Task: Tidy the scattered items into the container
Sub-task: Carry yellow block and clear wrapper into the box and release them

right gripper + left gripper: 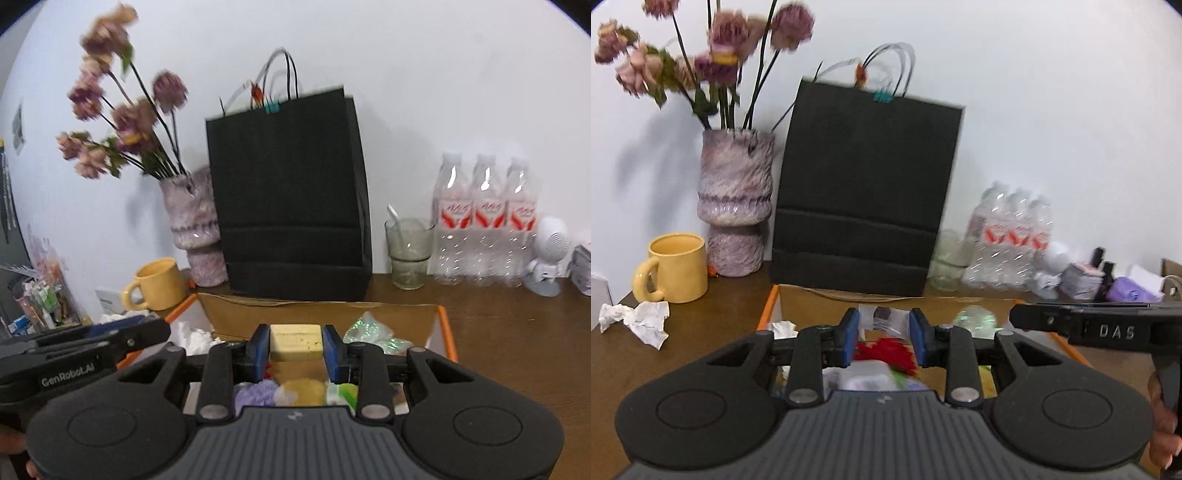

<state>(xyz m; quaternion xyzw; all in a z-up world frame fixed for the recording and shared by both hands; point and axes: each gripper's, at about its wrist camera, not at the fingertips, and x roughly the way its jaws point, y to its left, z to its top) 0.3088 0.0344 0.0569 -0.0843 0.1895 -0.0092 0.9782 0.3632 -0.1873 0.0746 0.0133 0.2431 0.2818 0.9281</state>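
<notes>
The right claw [295, 345] is gripping a pale yellow block [295, 341], apparently a sponge or a bar of soap, between its blue pads [256, 350]. The block is sitting squarely across the gap, with both pads pressing on its short ends. This hold is keeping the block level above the open cardboard box [413, 312], which is lying directly below and ahead of the claw. Judging by this position, the claw is carrying the block over the box so that it can be dropped inside.

The left claw [882, 341] is standing partly open with nothing between its pads. It is also hovering over the box, with a red item [886, 352] and a clear wrapper [886, 317] showing through its gap, inside the box below. It is probably waiting there, just to the left of the right claw, for its next pick.

A crumpled white tissue [639, 319] is lying on the counter [701, 350], well to the left of the left claw and outside the box, in front of a yellow mug [677, 271]. It appears to be a remaining item.

The claw bodies are hiding most of the box floor. Purple, yellow and green items below the right claw are too blurred to identify. Whether the block is soft or rigid cannot be told.
</notes>
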